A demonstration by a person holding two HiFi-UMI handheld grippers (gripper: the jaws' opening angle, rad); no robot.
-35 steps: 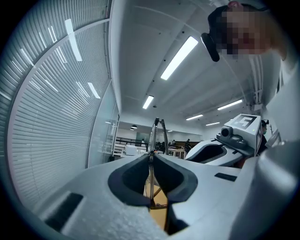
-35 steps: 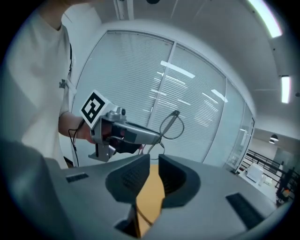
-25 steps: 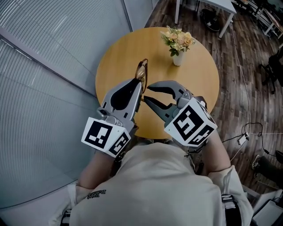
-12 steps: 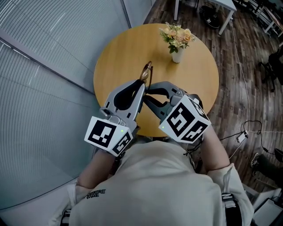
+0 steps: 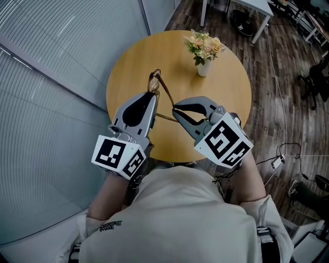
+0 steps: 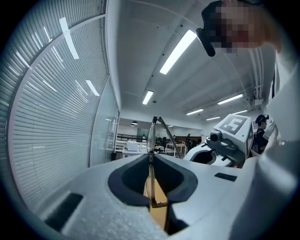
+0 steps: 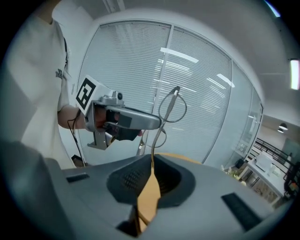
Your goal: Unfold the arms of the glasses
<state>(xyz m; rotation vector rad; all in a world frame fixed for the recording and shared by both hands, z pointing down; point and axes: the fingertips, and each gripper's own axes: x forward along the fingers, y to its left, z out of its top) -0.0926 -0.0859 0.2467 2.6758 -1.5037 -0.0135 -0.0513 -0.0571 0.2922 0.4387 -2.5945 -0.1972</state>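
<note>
Thin brown-rimmed glasses hang above the round wooden table, held between both grippers. My left gripper is shut on the frame, which stands upright between its jaws in the left gripper view as glasses. One arm of the glasses slants away from the frame to my right gripper, which is shut on its end. In the right gripper view the thin arm runs down into the closed jaws, with the lens loop above and the left gripper behind.
A small white vase of flowers stands at the table's far side. A glass wall with blinds runs along the left. Wooden floor with cables lies to the right, and a white desk beyond.
The left gripper has shifted left with the frame, and the right gripper has drawn away to the right. One arm of the glasses now stands swung out from the frame.
</note>
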